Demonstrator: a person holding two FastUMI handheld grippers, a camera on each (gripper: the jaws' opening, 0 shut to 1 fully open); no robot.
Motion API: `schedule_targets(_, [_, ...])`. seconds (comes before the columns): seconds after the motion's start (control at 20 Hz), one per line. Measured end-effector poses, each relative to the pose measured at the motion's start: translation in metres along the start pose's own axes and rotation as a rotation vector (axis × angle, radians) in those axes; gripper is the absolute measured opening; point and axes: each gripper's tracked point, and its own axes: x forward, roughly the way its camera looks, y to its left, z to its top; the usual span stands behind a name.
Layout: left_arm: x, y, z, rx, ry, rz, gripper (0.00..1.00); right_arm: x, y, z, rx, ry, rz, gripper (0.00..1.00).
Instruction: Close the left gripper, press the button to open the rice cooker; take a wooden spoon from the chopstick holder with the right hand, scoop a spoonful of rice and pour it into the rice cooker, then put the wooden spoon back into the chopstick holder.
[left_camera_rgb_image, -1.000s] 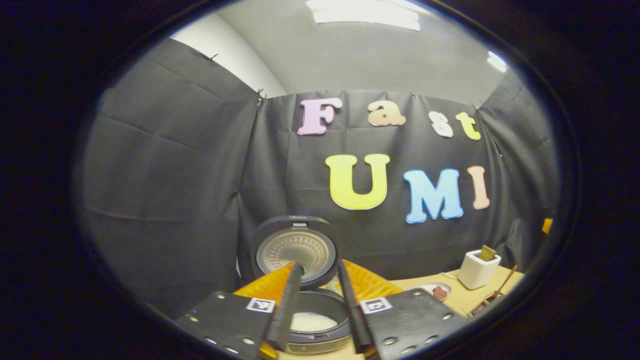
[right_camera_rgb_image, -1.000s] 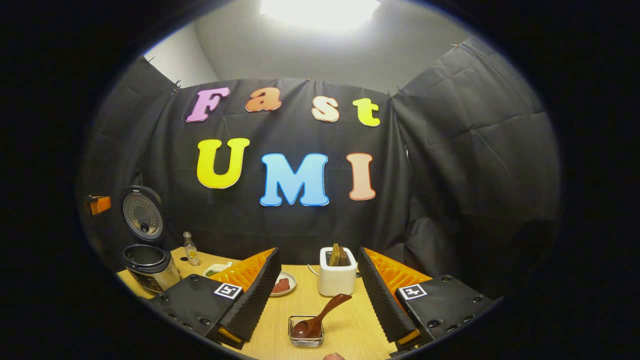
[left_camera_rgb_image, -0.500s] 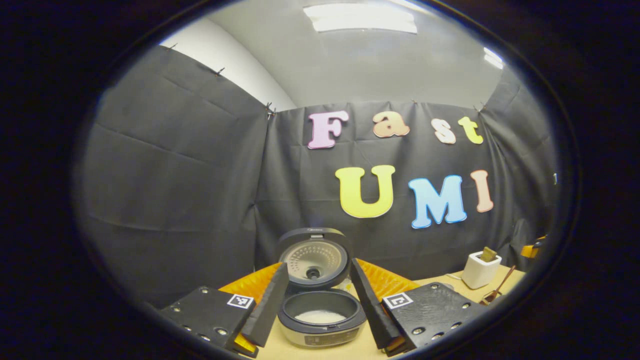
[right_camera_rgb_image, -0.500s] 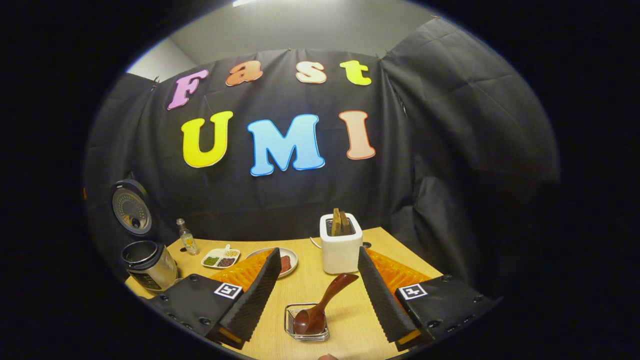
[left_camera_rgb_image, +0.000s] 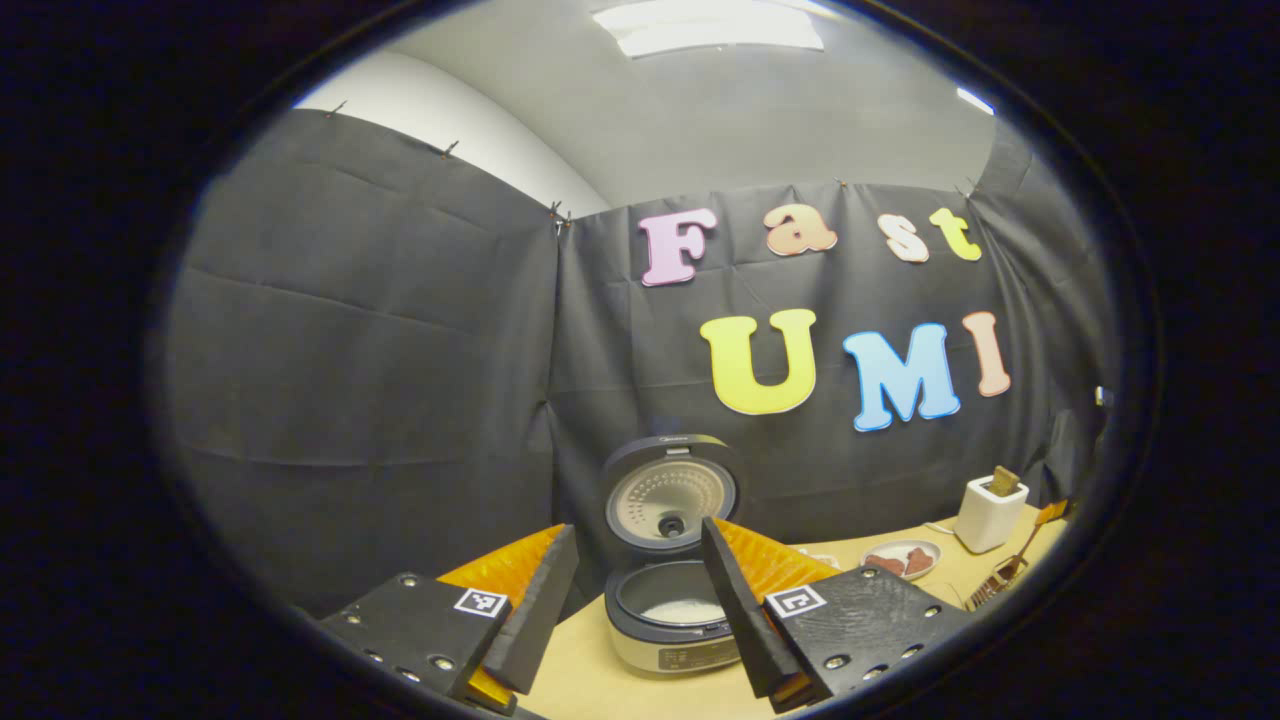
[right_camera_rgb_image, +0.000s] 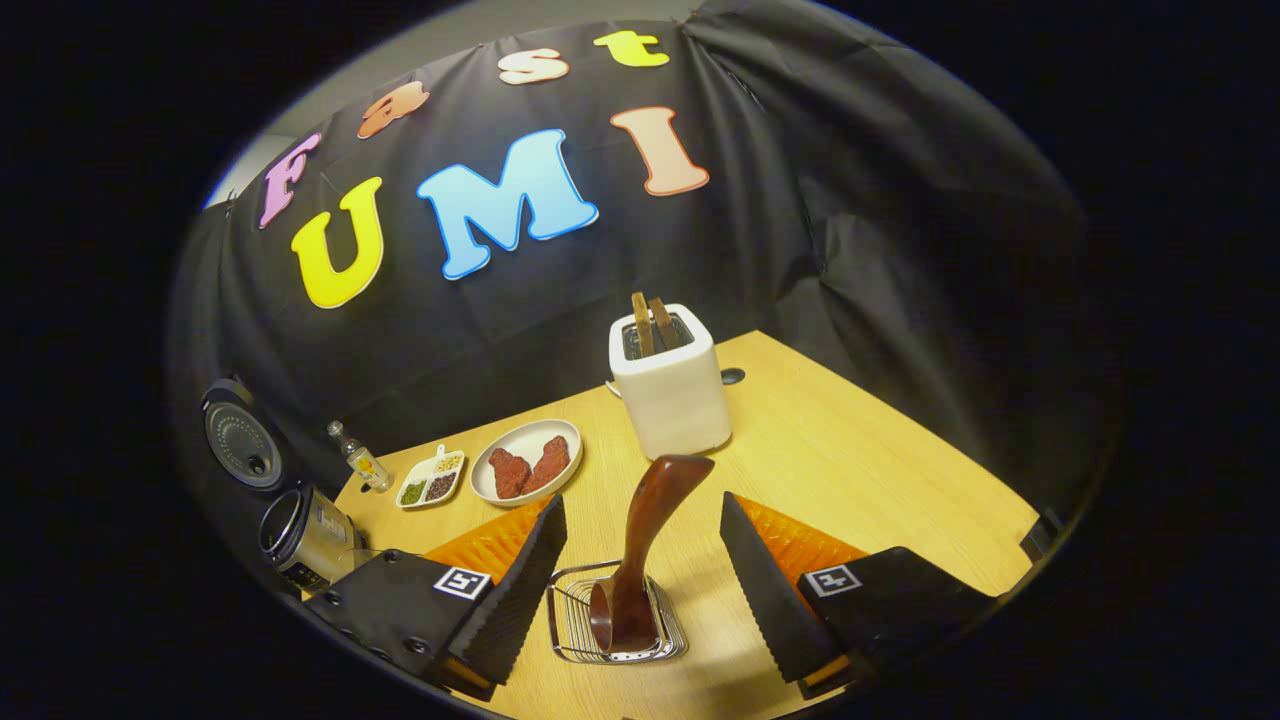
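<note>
Cooker (left_camera_rgb_image: 672, 610) lid up; left gripper (left_camera_rgb_image: 633, 600) spread before it; right gripper (right_camera_rgb_image: 637, 580) spread around spoon (right_camera_rgb_image: 640, 560) in holder (right_camera_rgb_image: 615, 630), not touching.

the left gripper (left_camera_rgb_image: 635, 600) has two wedge-shaped fingers with foam-like ribbed inner faces, each backed by an orange ridged plastic shell. each finger is mounted on a flat black plate that has round silver screws along its edge and a small square black-and-white marker on a white tag near the finger's base. the right gripper (right_camera_rgb_image: 640, 570) is built the same way: two ribbed wedge fingers, orange ridged shells behind them, black plates with screws, and one square black-and-white marker on each plate.
</note>
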Motion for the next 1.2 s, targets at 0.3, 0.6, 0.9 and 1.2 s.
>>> schedule_targets(0.3, [-0.005, 0.008, 0.0, 0.033, 0.007, 0.001, 0.77, 0.029, 0.005, -0.026, 0.074, 0.117, 0.015, 0.67])
schedule_targets(0.6, [-0.002, 0.016, 0.0, 0.021, 0.005, -0.003, 0.77, 0.031, 0.007, -0.024, 0.118, 0.115, 0.006, 0.12])
schedule_targets(0.9, [0.007, 0.015, -0.01, -0.003, 0.012, -0.019, 0.78, -0.004, 0.027, 0.016, 0.06, -0.008, 0.02, 0.12])
schedule_targets(1.2, [0.019, 0.015, -0.02, -0.03, 0.024, -0.046, 0.77, -0.034, 0.078, 0.052, -0.021, -0.128, 0.087, 0.12])
